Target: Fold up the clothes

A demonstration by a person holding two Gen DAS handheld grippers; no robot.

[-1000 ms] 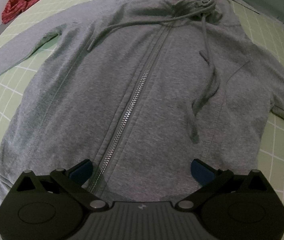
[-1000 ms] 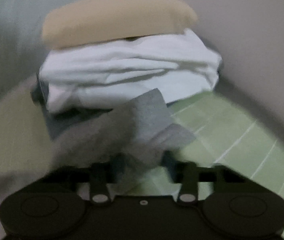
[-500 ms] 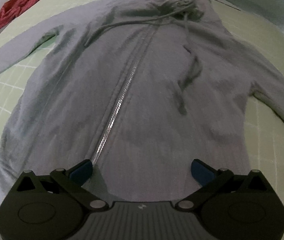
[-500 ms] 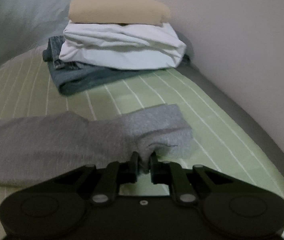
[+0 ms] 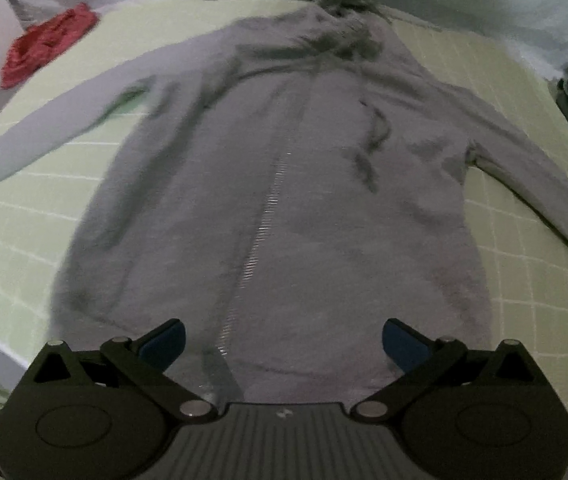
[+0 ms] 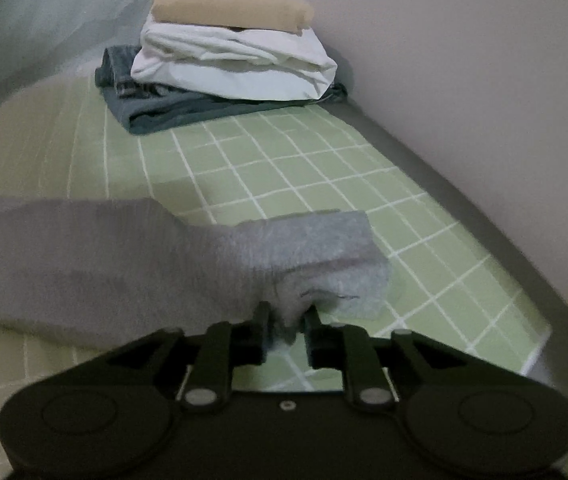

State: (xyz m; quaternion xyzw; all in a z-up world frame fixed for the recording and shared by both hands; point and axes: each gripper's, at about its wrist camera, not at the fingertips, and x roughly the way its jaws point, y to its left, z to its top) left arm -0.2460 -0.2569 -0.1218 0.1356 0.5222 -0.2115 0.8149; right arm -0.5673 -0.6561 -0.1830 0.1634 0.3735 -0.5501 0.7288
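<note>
Tongs, right (image 6: 287, 318): mine, jaws opening, a pinch of grey sleeve cuff (image 6: 324, 256) between them. Tongs, left (image 5: 283, 338): spread wide, empty, above the hem. Hoodie (image 5: 284, 184): flat, zipped, on the green grid mat (image 6: 284, 168), both sleeves out. Risk: cuff slips free as my right jaws widen, sleeve dropping unfolded. Risk: a dragged sleeve bumps the folded stack (image 6: 228, 56).

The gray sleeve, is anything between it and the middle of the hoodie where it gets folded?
Nothing visible. The sleeve cuff sits between the right gripper's opening jaws, and the hoodie front lies flat and bare except its drawstring.
</note>
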